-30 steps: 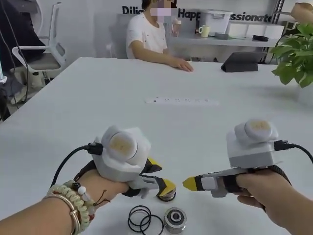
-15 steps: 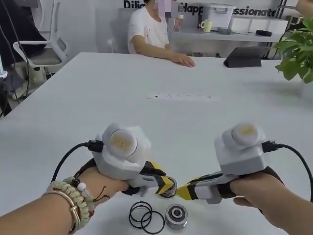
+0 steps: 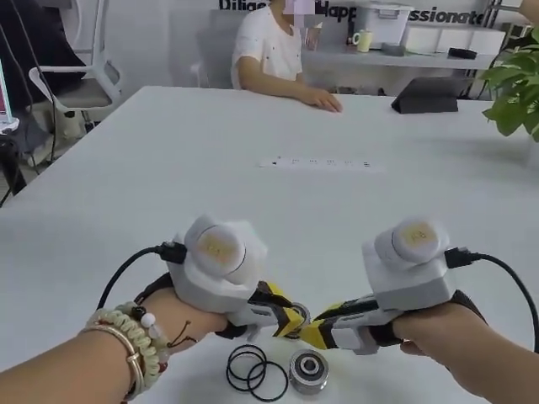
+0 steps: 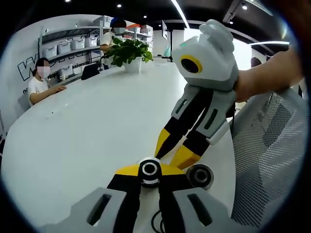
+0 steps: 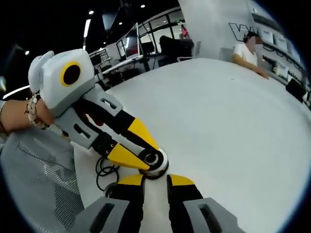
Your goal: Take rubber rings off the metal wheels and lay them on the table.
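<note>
As the left hand-held gripper (image 4: 149,176) clamps it, wheel (image 4: 149,168) sits flat — (axis up).

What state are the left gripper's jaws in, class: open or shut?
Shut: the left gripper clamps the metal wheel between its yellow jaws.

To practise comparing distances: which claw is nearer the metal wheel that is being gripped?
Left. The left claw is clamped on the metal wheel, one jaw either side; the right claw points at it from just beyond, tips close by.

Wheel (image 4: 149,171) shiny metal; rings (image 3: 255,371) matt black rubber; table (image 3: 210,194) smooth matt white
</note>
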Tool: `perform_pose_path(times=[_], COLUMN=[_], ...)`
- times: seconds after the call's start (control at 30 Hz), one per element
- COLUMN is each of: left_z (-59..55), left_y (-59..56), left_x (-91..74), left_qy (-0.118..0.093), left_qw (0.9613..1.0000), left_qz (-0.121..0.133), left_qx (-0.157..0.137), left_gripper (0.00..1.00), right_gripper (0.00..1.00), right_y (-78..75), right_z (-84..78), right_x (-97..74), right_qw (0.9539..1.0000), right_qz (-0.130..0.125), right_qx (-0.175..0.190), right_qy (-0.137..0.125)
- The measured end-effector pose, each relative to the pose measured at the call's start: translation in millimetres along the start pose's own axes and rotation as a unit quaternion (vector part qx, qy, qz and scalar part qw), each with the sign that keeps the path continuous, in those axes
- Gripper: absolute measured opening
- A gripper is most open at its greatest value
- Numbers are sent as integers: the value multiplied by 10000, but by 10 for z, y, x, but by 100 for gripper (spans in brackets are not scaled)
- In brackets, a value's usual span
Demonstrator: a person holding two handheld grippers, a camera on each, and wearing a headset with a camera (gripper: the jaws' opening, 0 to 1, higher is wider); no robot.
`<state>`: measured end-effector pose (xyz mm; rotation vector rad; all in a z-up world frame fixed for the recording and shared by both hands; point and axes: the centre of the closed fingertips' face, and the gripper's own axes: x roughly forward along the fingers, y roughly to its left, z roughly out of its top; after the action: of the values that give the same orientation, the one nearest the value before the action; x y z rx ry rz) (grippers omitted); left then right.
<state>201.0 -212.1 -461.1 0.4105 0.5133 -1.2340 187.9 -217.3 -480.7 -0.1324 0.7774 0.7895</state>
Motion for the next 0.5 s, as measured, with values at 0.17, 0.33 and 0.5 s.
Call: perform_pose_path(times=[0.17, 0.33, 0.5], left_z=[5, 6, 0], left_y=[3, 5, 3], left_x=[8, 7, -3], left_qy=[-34, -61, -59], left_qw=[10000, 10000, 9999], left_qz=[12, 26, -24], left_qx=[-50, -72, -131], left_gripper=[8, 8, 7], right_gripper=[12, 3, 0], right_y=[30, 17, -7], right_z=[-4, -23, -11], right_x=[13, -11, -18], right_qw=[9996, 9991, 9973], right_qz=[-12, 0, -174], right_qx=[-285, -410, -701], right_qy=[27, 78, 98])
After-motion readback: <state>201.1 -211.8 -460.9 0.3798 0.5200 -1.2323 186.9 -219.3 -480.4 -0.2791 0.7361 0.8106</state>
